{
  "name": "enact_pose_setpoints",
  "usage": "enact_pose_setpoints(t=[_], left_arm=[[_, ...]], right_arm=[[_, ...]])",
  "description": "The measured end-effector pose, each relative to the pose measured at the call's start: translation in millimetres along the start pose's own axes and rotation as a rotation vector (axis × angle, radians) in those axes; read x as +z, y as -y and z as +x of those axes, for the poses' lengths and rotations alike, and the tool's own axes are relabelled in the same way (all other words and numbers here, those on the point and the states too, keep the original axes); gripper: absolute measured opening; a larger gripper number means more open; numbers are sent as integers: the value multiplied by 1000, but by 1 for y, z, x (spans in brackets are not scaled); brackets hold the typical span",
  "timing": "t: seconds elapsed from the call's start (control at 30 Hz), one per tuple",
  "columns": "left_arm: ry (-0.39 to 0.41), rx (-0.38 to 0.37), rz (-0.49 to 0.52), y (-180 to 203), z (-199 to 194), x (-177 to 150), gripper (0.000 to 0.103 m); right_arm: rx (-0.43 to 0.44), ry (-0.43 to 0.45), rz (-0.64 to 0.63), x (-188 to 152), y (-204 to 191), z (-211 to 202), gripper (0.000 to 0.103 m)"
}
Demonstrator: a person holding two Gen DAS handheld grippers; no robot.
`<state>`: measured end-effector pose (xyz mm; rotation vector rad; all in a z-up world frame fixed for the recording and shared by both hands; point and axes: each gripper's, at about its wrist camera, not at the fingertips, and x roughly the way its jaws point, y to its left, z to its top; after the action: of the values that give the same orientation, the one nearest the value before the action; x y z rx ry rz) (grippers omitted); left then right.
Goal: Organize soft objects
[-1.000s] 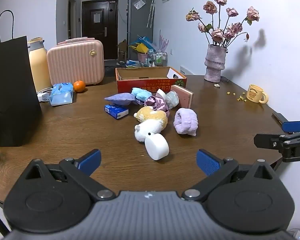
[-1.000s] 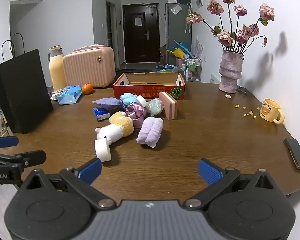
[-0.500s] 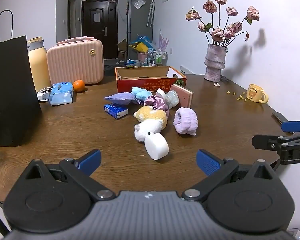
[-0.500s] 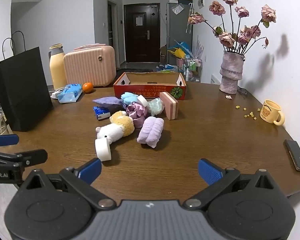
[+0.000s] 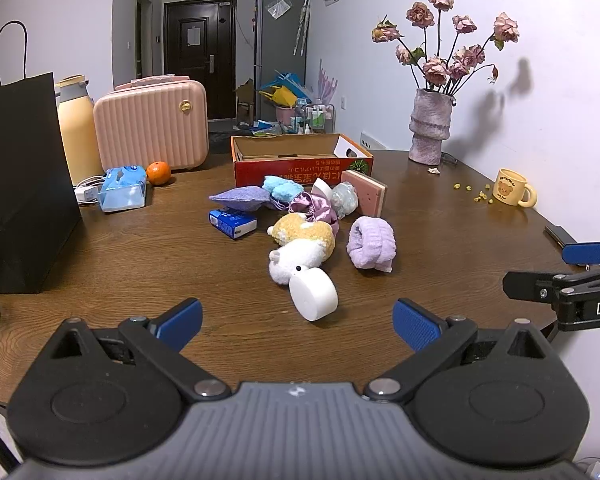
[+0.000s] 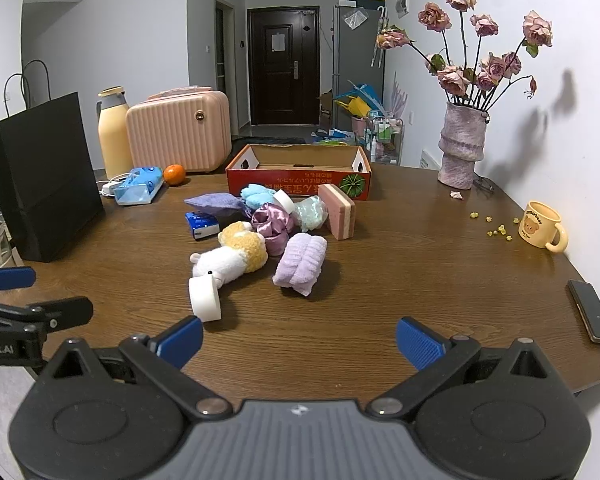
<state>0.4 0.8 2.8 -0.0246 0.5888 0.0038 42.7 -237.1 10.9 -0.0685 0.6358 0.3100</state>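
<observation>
Both grippers, L & R, were held wide open, empty, above the table edge. Soft toys were piled mid-table before the box; a white roll lay nearest, w/ bag & mug well aside.

The black arm of the left gripper, at the near left edge of the right wrist view, bears white lettering "Robot.AI", first letter cut off. The right gripper, seen from the left wrist at the near right, shows "DA", truncated. Print on the red cardboard box and yellow bear mug is illegible.
</observation>
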Motion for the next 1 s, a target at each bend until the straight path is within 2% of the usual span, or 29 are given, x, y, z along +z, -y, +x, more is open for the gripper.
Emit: enact_pose_setpoints(t=[1.0], left_arm=[[2, 0, -1, 0, 0, -1, 103]], right_arm=[[-3, 1, -1, 0, 2, -1, 103]])
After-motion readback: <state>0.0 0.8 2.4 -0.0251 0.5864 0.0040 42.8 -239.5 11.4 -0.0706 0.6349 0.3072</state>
